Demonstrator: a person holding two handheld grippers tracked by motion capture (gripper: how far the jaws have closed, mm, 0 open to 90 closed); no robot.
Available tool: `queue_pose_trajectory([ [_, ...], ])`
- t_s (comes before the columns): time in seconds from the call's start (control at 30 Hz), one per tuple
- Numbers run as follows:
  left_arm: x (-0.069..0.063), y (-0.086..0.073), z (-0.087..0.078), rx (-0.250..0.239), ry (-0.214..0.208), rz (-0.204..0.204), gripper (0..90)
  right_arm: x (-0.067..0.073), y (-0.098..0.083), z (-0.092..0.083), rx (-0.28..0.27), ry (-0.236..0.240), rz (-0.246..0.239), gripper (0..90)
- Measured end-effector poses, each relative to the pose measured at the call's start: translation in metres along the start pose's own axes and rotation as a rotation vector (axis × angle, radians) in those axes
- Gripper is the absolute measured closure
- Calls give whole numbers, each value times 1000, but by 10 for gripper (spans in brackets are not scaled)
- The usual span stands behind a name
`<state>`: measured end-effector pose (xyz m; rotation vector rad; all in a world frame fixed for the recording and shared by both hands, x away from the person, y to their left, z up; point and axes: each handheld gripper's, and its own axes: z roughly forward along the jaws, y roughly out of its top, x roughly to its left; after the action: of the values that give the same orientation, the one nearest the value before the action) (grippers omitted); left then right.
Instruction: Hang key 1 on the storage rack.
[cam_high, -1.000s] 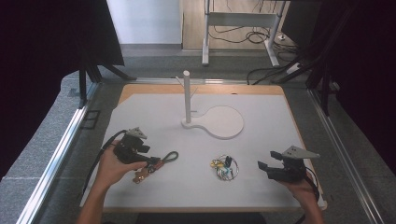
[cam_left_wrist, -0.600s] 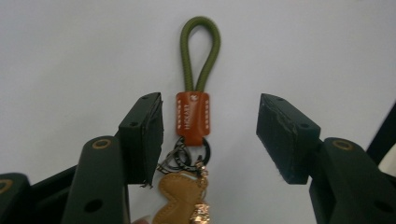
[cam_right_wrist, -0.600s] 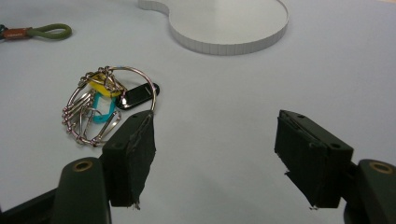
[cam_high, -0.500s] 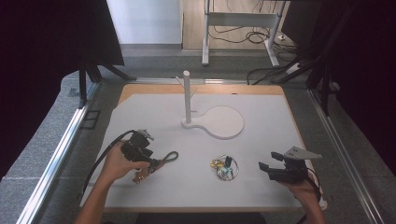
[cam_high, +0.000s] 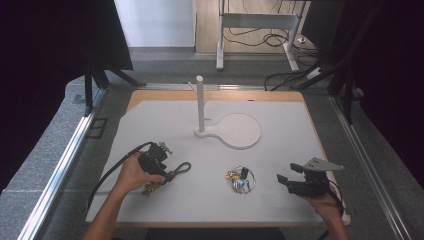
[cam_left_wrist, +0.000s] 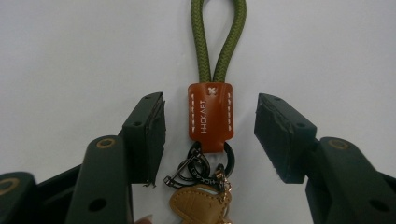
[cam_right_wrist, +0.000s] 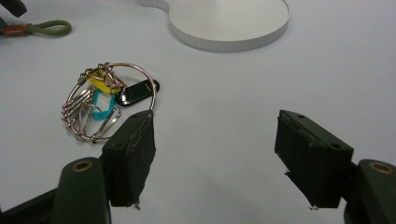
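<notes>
A keychain lies flat on the white mat: an olive rope loop (cam_left_wrist: 217, 42), a brown leather tab (cam_left_wrist: 210, 114), black rings and a tan fob (cam_left_wrist: 198, 203). My left gripper (cam_left_wrist: 210, 119) is low over it with one jaw on each side of the tab and a gap left on both sides. Its jaws have just been closing, and it is still open. The high view shows the left gripper (cam_high: 164, 172) at the mat's near left, over the rope loop (cam_high: 182, 167). My right gripper (cam_right_wrist: 215, 140) hovers open and empty at the near right (cam_high: 281, 180).
A wire ring of keys with yellow, teal and black tags (cam_high: 240, 179) (cam_right_wrist: 105, 105) lies between the grippers. A white post (cam_high: 200, 102) on a round flat base (cam_high: 240, 131) (cam_right_wrist: 229, 18) stands mid-table. Bare white mat (cam_high: 280, 150) surrounds them; table rails run along both sides.
My left hand has sunk toward the mat and closed in over the keychain. The right hand, the key ring and the stand are where they were.
</notes>
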<state>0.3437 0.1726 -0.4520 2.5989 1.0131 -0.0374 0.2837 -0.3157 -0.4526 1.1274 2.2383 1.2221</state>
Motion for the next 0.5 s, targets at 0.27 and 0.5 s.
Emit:
queue_pose_trajectory([
  [0.27, 0, 2, 7, 28, 28, 9, 500, -2, -1, 0, 8, -2, 10, 293],
  [0.5, -3, 4, 10, 50, 47, 24, 540, -2, -2, 0, 8, -1, 15, 294],
])
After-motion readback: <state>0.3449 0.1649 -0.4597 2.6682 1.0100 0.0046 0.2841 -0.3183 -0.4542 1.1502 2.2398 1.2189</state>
